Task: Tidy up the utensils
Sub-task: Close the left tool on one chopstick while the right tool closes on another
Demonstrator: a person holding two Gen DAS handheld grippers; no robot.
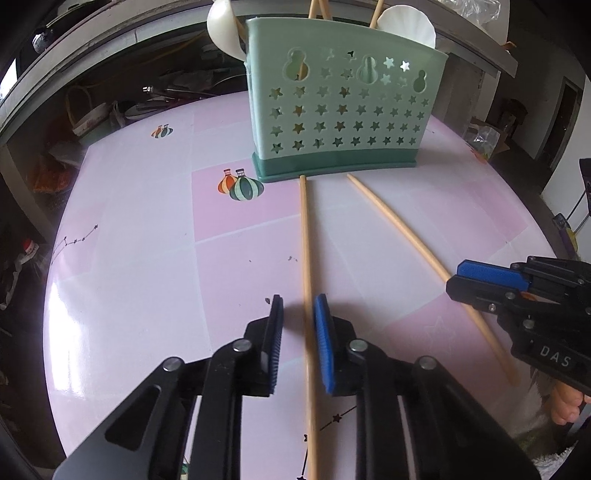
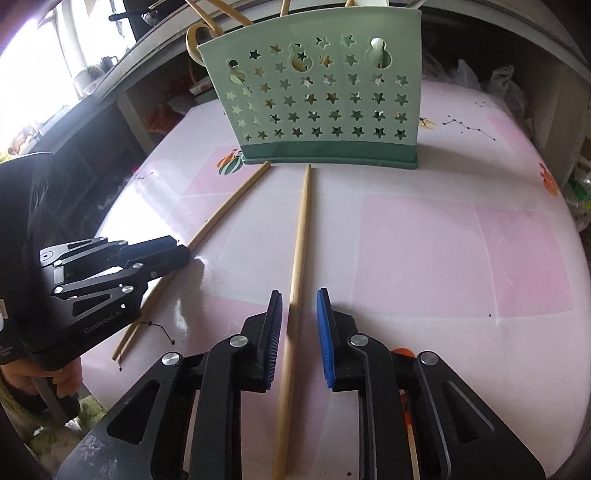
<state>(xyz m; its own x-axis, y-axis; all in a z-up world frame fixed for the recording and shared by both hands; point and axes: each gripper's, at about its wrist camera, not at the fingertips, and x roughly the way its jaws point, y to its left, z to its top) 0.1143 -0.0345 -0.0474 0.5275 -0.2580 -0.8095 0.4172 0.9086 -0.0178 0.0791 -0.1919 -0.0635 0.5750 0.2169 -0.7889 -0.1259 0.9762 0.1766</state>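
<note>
Two plain wooden chopsticks lie flat on the pink table (image 1: 147, 221), apart, converging toward the holder. Left chopstick (image 1: 306, 266), right chopstick (image 2: 298, 251). Green star-perforated utensil holder (image 1: 343, 114) stands upright near the table's far edge, containing white spoons (image 1: 406, 26) and further chopsticks.

The pink table (image 1: 140, 229) lay bare across the left and centre of the left wrist view. The green holder (image 1: 343, 110) blocked the top centre, spoons and sticks rising from it. Two chopsticks (image 1: 304, 236) crossed the middle, and the right gripper (image 1: 452, 284) filled the right edge.
</note>
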